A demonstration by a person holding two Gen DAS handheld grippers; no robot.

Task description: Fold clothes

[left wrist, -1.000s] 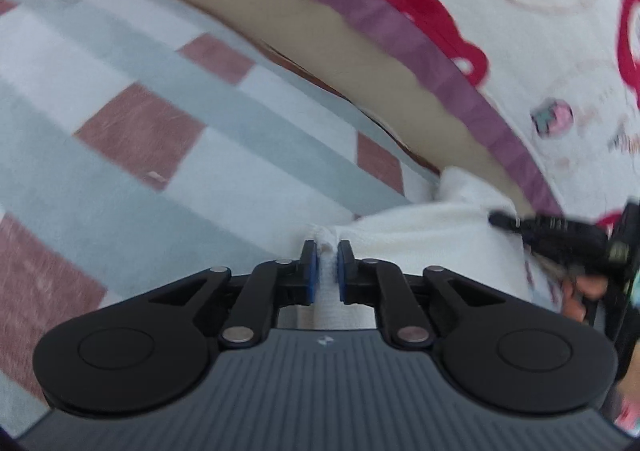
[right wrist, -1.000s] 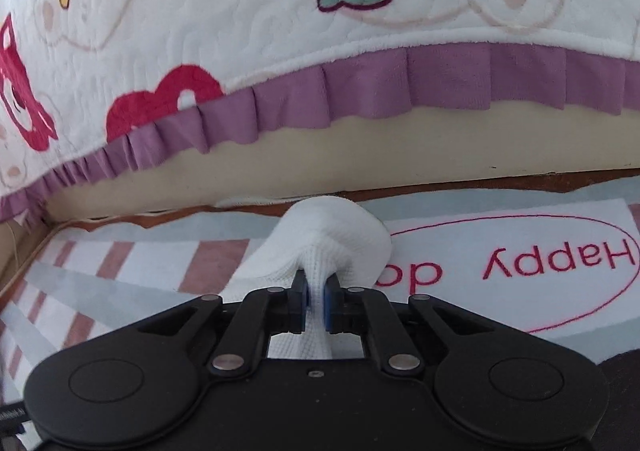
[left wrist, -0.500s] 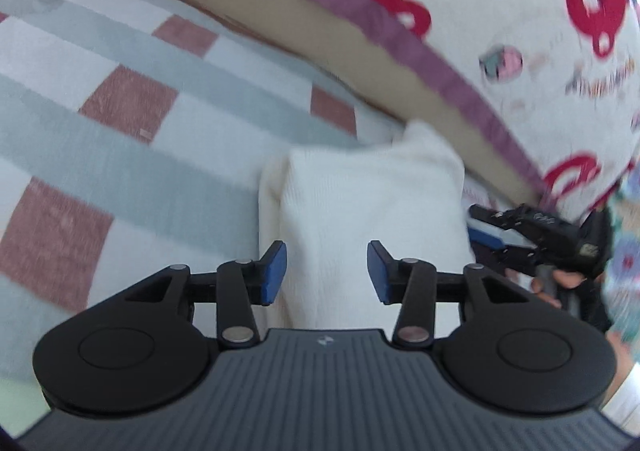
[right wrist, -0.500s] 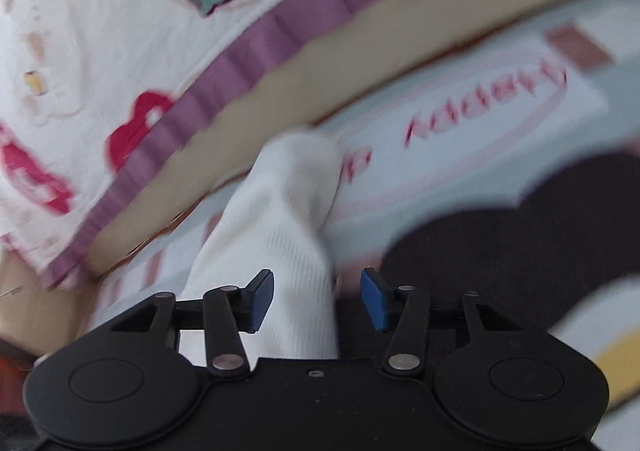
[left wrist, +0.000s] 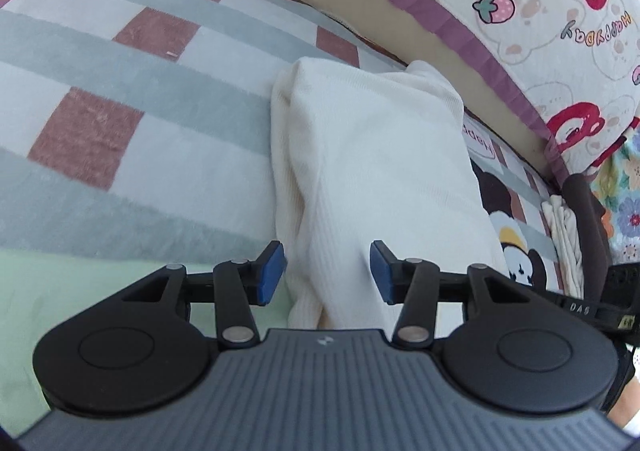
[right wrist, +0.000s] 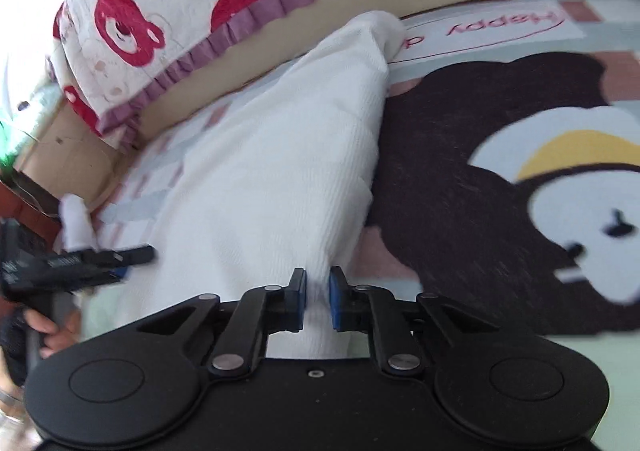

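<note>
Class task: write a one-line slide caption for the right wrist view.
Right claw pinches the near edge of a folded white garment on a bear-print rug, having just closed; left claw alongside.

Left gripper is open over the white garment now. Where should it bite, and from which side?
Judging by the left wrist view, take the white garment at its near left edge, where the layers stack into a thick folded ridge. Bring the left gripper in from the near end, jaws straddling that ridge. The right gripper has just closed on the near right edge.
</note>
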